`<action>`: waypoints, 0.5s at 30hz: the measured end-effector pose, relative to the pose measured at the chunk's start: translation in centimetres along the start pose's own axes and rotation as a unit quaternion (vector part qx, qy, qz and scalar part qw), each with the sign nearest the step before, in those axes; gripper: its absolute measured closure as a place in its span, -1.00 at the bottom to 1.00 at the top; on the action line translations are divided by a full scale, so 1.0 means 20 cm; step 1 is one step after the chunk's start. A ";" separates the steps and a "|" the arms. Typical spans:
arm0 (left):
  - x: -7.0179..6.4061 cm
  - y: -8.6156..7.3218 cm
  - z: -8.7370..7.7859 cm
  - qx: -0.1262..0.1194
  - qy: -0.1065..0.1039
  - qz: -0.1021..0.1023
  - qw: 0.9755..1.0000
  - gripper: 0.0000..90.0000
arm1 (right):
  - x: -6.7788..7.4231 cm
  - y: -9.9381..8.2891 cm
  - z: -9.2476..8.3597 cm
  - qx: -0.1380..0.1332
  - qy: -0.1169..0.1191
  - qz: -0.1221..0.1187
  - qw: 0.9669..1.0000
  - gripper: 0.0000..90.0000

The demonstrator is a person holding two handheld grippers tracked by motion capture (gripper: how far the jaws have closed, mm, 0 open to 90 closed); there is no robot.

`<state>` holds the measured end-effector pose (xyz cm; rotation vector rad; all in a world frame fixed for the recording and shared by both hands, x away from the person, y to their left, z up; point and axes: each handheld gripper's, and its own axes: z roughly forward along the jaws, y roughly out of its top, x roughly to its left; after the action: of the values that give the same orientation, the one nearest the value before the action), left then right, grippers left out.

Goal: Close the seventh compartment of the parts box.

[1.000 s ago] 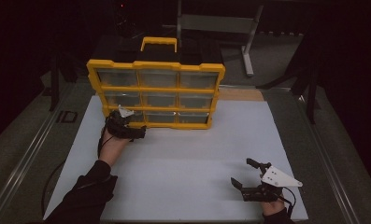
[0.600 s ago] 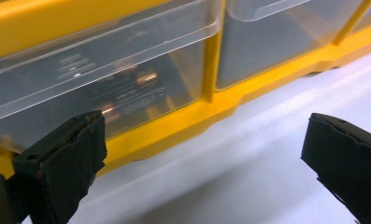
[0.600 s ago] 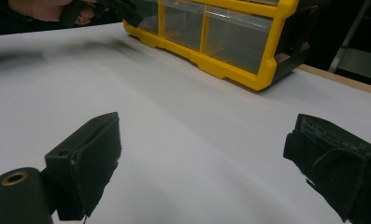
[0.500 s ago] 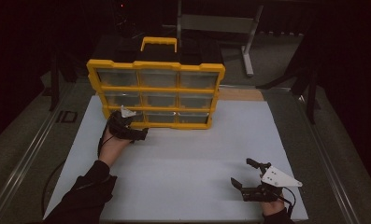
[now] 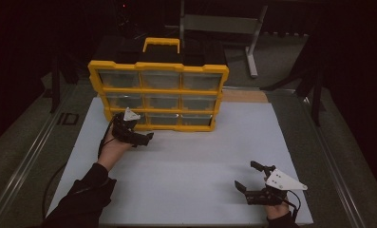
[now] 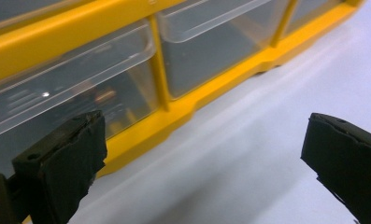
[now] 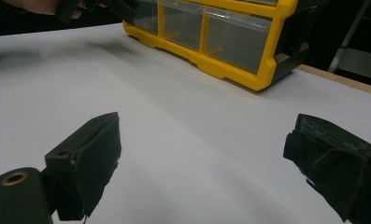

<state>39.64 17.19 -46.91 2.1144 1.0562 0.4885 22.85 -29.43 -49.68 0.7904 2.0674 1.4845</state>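
A yellow organiser (image 5: 157,80) with clear drawers in three rows stands upright at the back of the white mat (image 5: 191,161). My left gripper (image 5: 136,133) is open just in front of its bottom-left drawer (image 5: 129,118). In the left gripper view the jaws stand wide apart around the gripper's middle (image 6: 202,158), with the left jaw close to that clear drawer (image 6: 80,102) and the yellow frame (image 6: 174,112). Small items lie dimly inside the drawer. My right gripper (image 5: 249,175) rests open near the mat's front right, holding nothing. Its own view (image 7: 202,158) looks across the mat at the organiser (image 7: 220,32).
A yellow carry handle (image 5: 161,43) tops the organiser. A metal stand (image 5: 219,23) rises behind it. A strip of wooden tabletop (image 5: 245,96) shows at the mat's back right edge. Metal rails (image 5: 29,161) run along both sides. In the right gripper view, the other hand (image 7: 43,5) shows at top left.
My left gripper has edged slightly right and toward the front along the bottom row of drawers. The right gripper has stayed put.
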 end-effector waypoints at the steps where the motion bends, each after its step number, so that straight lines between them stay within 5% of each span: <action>1: 0.00 0.00 0.00 -0.003 -0.001 0.000 1.000 -1.00 | 0.00 0.00 0.00 0.000 0.000 0.000 1.000 -0.80; 4: -0.01 0.00 -0.01 -0.008 -0.033 0.002 0.999 -1.00 | 0.00 0.00 0.00 0.000 0.000 -0.001 1.000 -0.80; 15: -0.05 0.02 -0.10 -0.015 -0.051 0.025 0.998 -1.00 | 0.01 0.01 0.00 0.001 -0.001 -0.003 1.000 -0.80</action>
<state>38.10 17.01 -45.26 2.1208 0.9351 0.4121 22.77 -29.25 -49.60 0.7854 2.0681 1.4796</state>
